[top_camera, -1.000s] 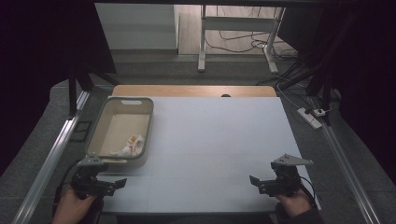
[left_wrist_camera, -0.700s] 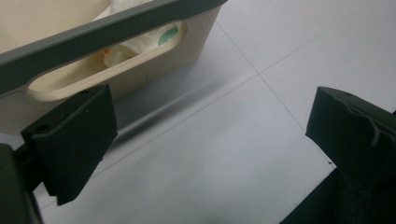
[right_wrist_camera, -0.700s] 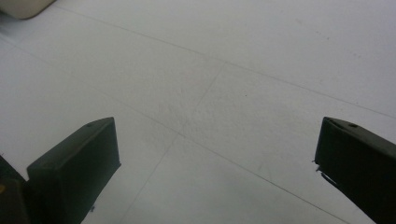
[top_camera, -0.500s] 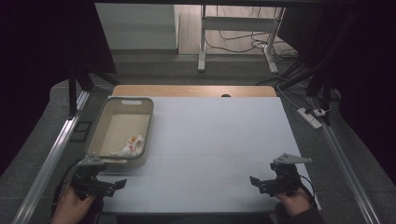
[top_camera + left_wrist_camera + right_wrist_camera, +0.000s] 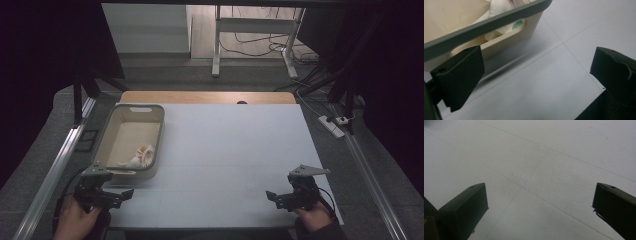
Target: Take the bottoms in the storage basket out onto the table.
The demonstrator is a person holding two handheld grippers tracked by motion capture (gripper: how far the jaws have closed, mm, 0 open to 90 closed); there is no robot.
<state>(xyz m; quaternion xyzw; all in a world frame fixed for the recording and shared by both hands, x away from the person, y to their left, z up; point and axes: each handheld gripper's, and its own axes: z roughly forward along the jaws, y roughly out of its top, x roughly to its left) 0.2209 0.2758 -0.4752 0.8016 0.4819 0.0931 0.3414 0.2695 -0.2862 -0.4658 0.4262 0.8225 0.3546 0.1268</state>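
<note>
Resting at the lower left of the high view, the left gripper [image 5: 125,194] sits just beside the bin [image 5: 114,131]; its jaws have just been opening and stand wide, empty. Its own view shows white cloth [image 5: 499,7] inside. The right gripper [image 5: 272,196], lower right, gapes empty over the table [image 5: 536,170].

Open run of white tabletop [image 5: 235,160] from centre to right edge, passable throughout. Beige basket [image 5: 159,137] standing at left side, its grey rim just ahead of left gripper [image 5: 127,194], blocking forward travel there. White cloth [image 5: 136,160] bunched in basket's near end; far end bare. Bare surface ahead of right gripper [image 5: 271,196], well apart from basket
</note>
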